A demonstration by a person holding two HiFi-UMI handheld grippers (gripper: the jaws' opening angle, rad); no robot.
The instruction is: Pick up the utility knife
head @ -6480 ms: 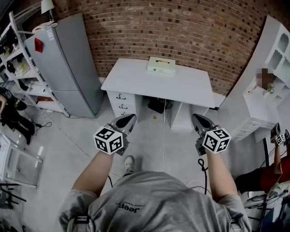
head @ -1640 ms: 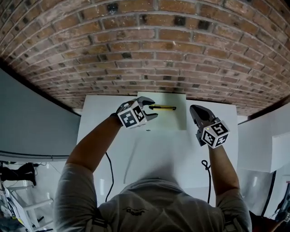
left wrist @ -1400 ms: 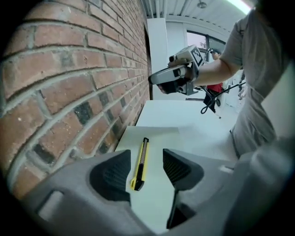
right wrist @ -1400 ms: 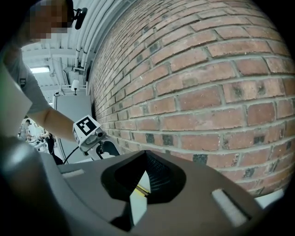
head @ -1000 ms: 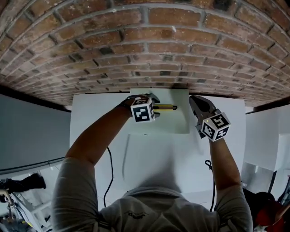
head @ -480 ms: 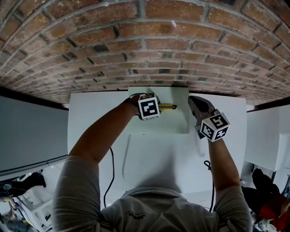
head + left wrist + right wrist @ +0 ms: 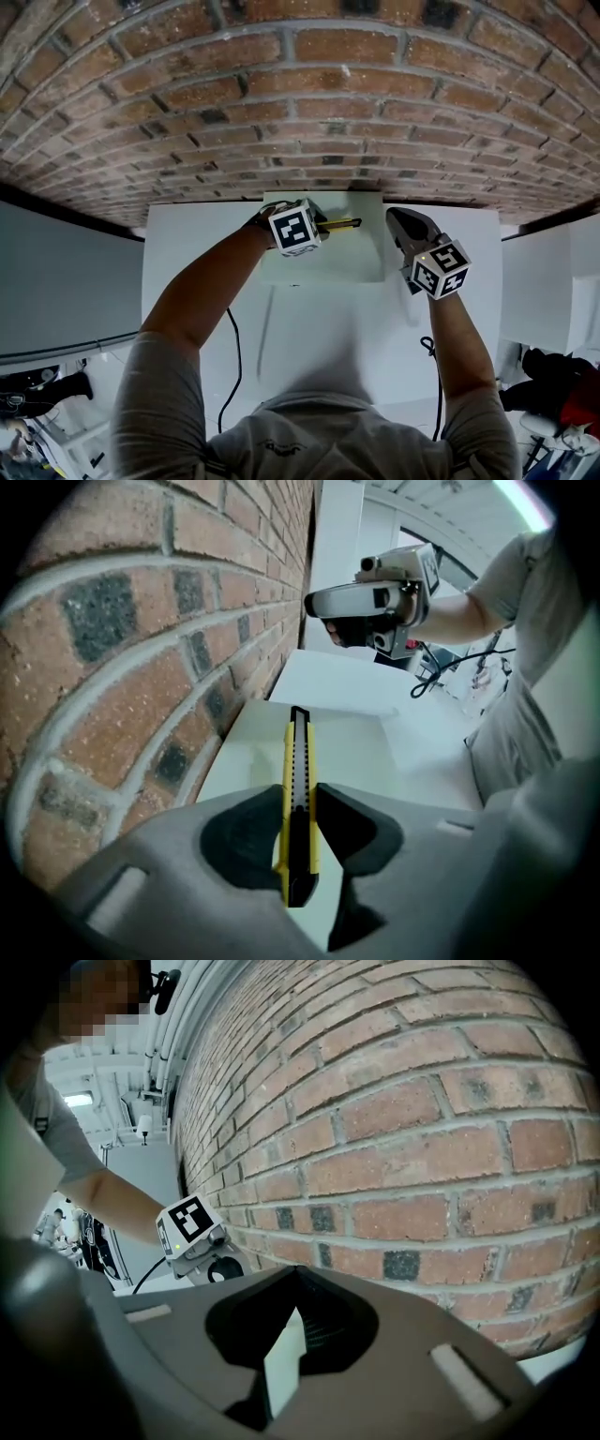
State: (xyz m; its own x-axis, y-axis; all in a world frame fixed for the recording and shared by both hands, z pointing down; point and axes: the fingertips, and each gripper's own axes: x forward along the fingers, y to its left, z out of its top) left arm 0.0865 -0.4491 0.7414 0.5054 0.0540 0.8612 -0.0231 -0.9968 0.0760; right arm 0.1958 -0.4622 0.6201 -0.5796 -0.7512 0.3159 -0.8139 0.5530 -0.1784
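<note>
The yellow and black utility knife lies on a flat white box at the back of the white desk, close to the brick wall. My left gripper points down over its near end. In the left gripper view the knife runs between the closing jaws, and both pads touch its sides around the left gripper's middle. My right gripper hovers to the right of the box with its tips together and nothing between them; in its own view the right gripper faces the wall.
The brick wall rises right behind the desk. A black cable hangs at the desk's left front. A grey cabinet side stands to the left and white furniture to the right.
The left gripper's marker cube has rolled a little over the knife's near end, and its jaws have drawn in around the handle. The right gripper has stayed put.
</note>
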